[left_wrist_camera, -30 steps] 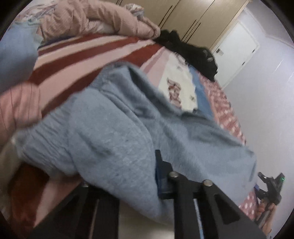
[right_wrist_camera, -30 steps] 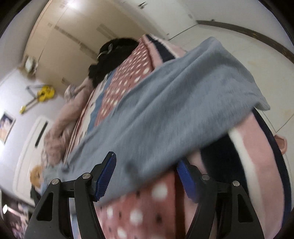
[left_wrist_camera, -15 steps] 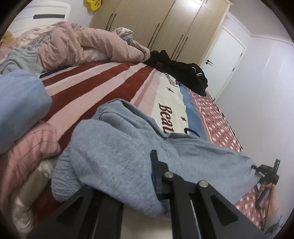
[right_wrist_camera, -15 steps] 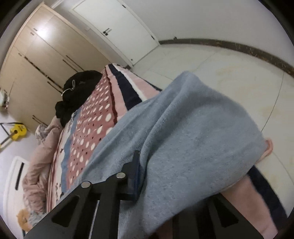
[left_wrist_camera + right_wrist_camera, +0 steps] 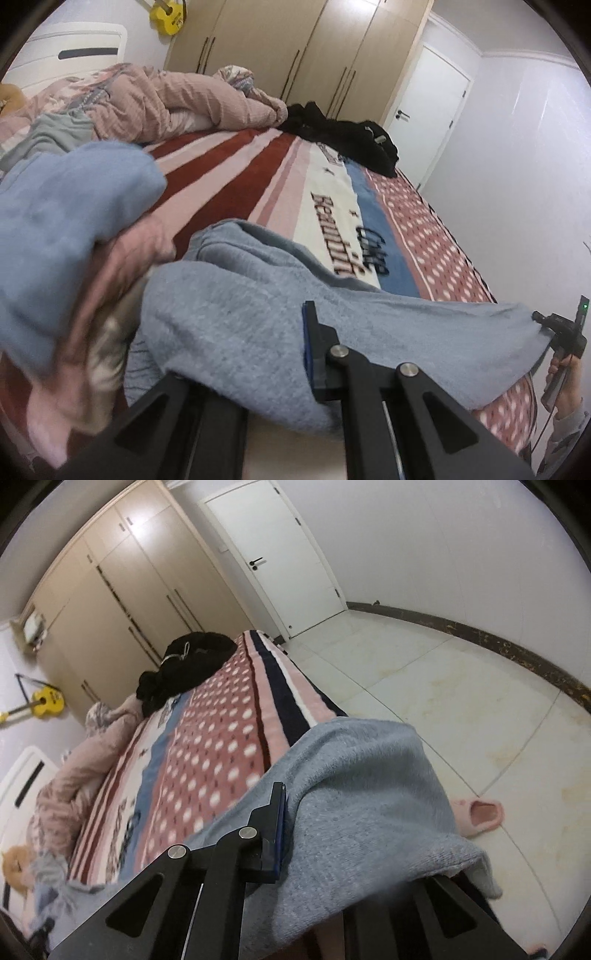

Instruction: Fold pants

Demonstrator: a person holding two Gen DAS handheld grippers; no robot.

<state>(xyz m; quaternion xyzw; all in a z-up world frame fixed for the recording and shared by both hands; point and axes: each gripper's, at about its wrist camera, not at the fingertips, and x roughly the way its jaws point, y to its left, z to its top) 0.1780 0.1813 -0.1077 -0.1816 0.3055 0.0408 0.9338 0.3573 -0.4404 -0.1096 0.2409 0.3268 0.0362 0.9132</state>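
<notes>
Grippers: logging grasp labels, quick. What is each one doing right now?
Left gripper: shut on the grey pants, near the waistband end.
Right gripper: shut on the same pants, at the leg end.

Grey-blue fleece pants, stretched lengthwise along the bed's near edge
</notes>
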